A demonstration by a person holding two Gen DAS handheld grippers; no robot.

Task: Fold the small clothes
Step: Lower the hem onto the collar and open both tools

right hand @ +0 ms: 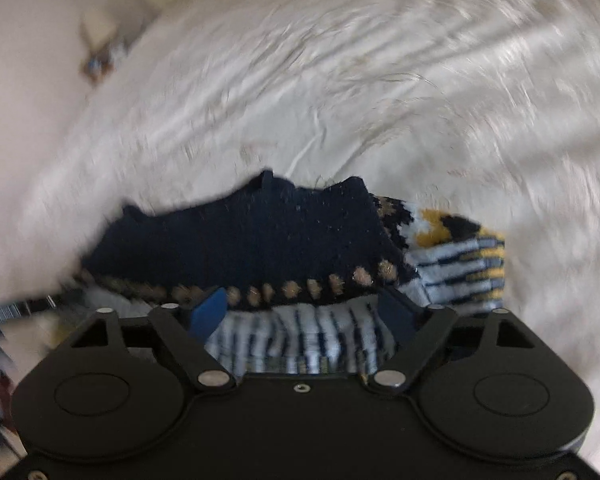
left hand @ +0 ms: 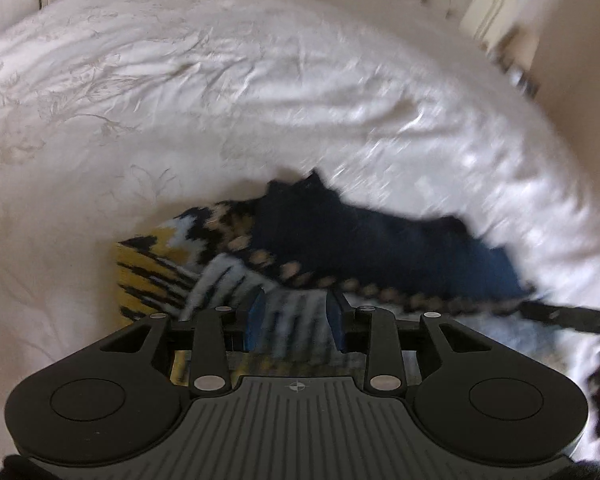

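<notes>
While the patterned knit garment [left hand: 340, 240] lay folded on the white bedspread [left hand: 180, 100], the left gripper [left hand: 296, 312] and right gripper [right hand: 304, 308] stood released, jaws apart over its striped edge.

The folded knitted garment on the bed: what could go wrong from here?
1. The navy flap lies loosely over the striped layer and may spring open.
2. The right gripper and left gripper are open with knit between the fingers, so withdrawing could snag and drag it across the bedspread.
</notes>
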